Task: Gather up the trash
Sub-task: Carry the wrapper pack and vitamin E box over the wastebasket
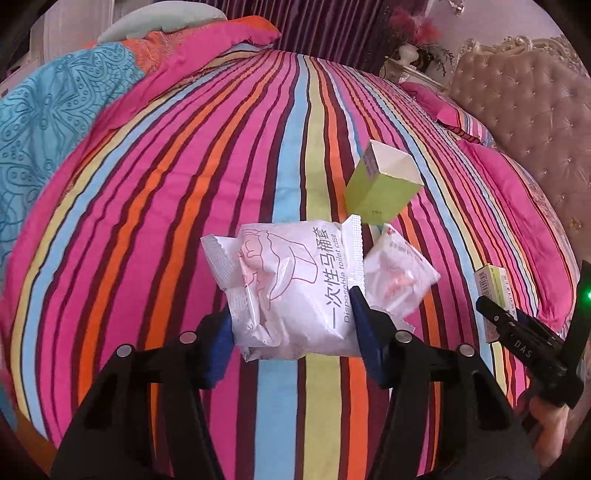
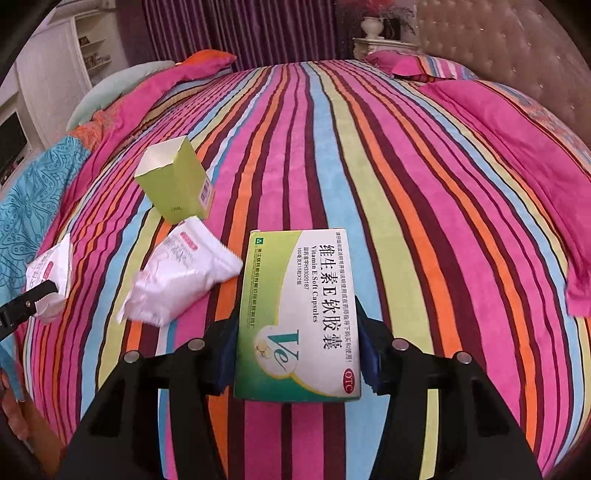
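My left gripper [image 1: 291, 306] is shut on a white "disposable toilet case" packet [image 1: 291, 288], which hangs above the striped bed cover [image 1: 184, 206]. A second white packet [image 1: 399, 280] lies on the cover just behind it, with an open green carton [image 1: 380, 184] beyond. My right gripper [image 2: 297, 317] is shut on a flat green-and-white vitamin E box [image 2: 299, 314], its blue pads pressing both long sides. From that side the loose packet [image 2: 181, 273] and the green carton [image 2: 177, 181] lie to the left. The left gripper [image 2: 40, 295] shows at the edge with its packet [image 2: 51, 277].
A blue patterned quilt [image 1: 48, 122] and pink pillows [image 2: 517, 147] lie on the bed, with a tufted headboard [image 1: 528, 103] at the right. Purple curtains [image 2: 236, 33] and a white shelf unit [image 2: 66, 62] stand behind. The other gripper [image 1: 491, 306] with its box [image 1: 495, 288] sits low right.
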Demonstrator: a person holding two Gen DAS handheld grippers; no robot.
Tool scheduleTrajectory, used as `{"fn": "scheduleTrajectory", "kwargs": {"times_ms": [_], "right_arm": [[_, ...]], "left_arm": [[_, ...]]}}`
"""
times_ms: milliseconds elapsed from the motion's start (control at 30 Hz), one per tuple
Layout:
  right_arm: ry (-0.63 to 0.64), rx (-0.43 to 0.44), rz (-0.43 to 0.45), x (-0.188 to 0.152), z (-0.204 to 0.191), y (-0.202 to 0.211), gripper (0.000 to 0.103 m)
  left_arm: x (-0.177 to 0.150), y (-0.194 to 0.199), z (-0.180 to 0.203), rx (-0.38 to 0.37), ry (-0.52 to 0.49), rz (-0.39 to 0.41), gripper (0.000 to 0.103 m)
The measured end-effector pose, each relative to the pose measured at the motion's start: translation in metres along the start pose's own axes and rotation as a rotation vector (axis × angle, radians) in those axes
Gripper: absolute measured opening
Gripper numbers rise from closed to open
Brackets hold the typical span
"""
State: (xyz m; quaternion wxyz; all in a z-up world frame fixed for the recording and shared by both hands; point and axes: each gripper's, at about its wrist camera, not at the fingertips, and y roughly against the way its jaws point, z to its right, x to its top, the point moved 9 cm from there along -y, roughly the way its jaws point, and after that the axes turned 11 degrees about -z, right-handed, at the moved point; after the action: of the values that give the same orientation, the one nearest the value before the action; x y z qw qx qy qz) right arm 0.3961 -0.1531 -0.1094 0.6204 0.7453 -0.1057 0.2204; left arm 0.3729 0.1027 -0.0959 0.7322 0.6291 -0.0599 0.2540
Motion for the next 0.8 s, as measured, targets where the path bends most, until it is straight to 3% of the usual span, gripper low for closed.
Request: {"fn": "scheduleTrajectory", "kwargs": {"times_ms": [800], "right_arm": [[-0.029,0.064,0.009,-0.12,-0.011,0.071,0.051]], "left_arm": [[-0.124,0.076,-0.019,0.018,-0.074,0.042,0.056]]}}
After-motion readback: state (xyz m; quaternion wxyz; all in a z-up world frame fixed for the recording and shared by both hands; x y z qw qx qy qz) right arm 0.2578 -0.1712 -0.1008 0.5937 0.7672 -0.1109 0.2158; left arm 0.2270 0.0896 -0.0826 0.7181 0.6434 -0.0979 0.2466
